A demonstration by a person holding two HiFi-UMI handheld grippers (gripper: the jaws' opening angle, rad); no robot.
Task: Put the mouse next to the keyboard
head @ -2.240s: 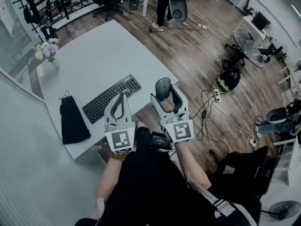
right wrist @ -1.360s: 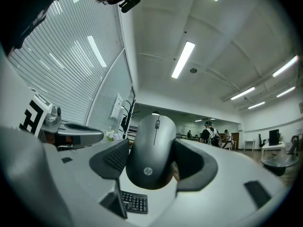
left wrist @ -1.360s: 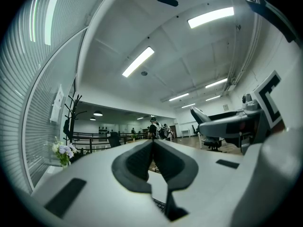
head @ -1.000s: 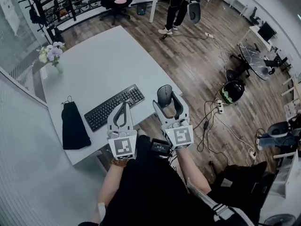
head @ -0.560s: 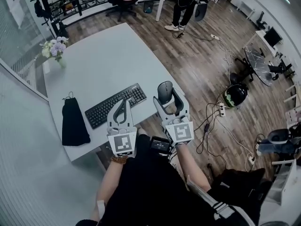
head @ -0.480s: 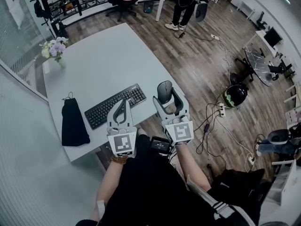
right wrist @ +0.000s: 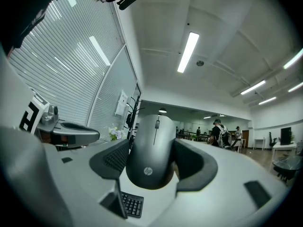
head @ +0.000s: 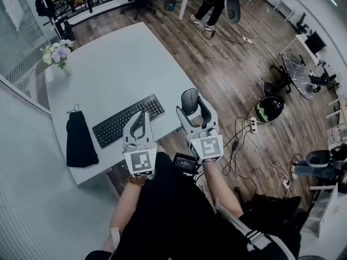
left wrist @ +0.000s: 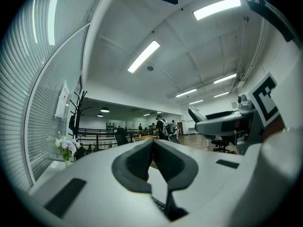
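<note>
The right gripper clamps the dark HP mouse between its jaws, at the white table's edge, right of the black keyboard. The left gripper is by the keyboard's near side, its jaws pressed together and empty.

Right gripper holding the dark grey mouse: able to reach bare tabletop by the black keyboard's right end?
Likely yes. The right gripper, shut on the dark grey mouse, hangs just right of the black keyboard; the white table there is bare, and the left gripper sits further left.
</note>
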